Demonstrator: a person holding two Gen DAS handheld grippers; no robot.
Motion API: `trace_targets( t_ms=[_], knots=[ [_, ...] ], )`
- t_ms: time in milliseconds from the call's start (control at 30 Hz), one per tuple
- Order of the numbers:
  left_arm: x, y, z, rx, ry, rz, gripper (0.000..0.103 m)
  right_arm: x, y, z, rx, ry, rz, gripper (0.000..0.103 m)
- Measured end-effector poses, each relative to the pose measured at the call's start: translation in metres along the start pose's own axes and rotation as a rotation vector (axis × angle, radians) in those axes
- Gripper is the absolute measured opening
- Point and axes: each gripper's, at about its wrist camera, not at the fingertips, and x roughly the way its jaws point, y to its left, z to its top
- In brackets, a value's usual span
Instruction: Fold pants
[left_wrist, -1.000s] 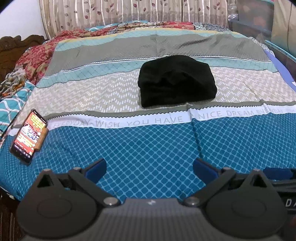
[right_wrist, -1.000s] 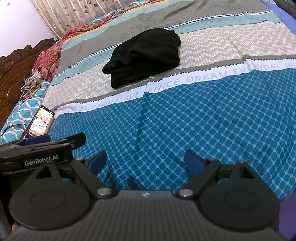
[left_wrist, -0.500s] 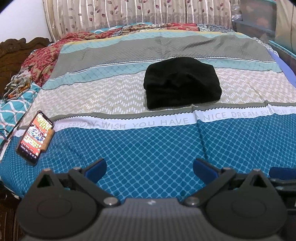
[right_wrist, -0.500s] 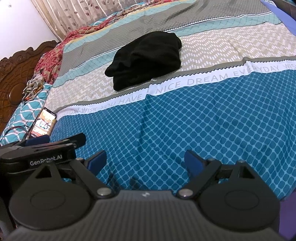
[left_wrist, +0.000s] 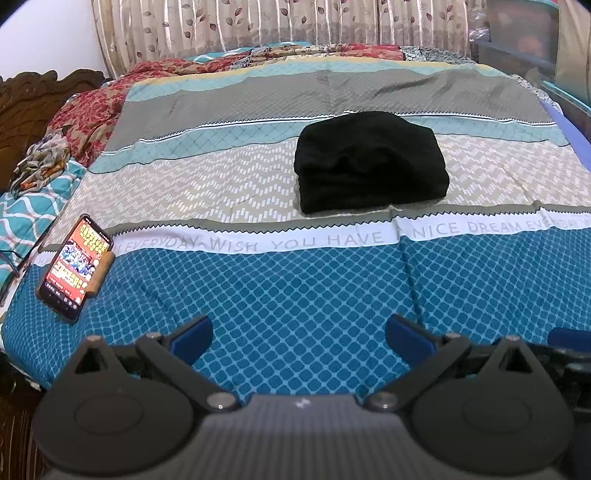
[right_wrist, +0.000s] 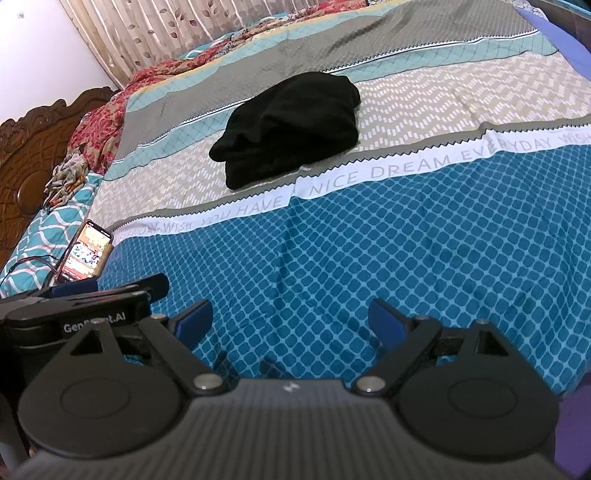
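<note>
Lying in a compact folded bundle, the black pants (left_wrist: 371, 160) rest on the beige zigzag band of the bedspread (left_wrist: 303, 295), just beyond the white strip that reads "WISH YOU HAVE A NICE DREAM EVERYDAY". Seen from the right wrist, the same bundle (right_wrist: 291, 129) sits far up the bed with its stacked layers showing along the near edge.

Both tools hang over the blue diamond-patterned part of the bedspread at the near side of the bed, well apart from the pants. The left hand-held gripper (left_wrist: 298, 334) has its blue pads (left_wrist: 192, 338) spread wide with nothing between them. The right hand-held gripper (right_wrist: 291, 319) is likewise wide and empty, and the body of the left tool shows beside it at the left edge of the right wrist view.

A phone (left_wrist: 75, 266) with a lit screen lies propped on a small wooden stand near the left edge of the bed. Red floral bedding (left_wrist: 92, 110) is heaped by the carved wooden headboard (right_wrist: 26, 147), and leaf-printed curtains (left_wrist: 258, 26) hang behind the bed.
</note>
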Motion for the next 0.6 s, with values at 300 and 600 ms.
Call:
trace_targets(
  t_ms=[300, 600],
  knots=[
    [0.0023, 0.0009, -0.0009, -0.008, 0.018, 0.012, 0.103, 0.002, -0.0022, -0.0014, 0.021, 0.011, -0.003, 0.094],
    [0.0029, 0.0034, -0.001, -0.014, 0.021, 0.024, 0.103, -0.0002, 0.001, -0.0018, 0.012, -0.006, 0.01, 0.095]
  ],
)
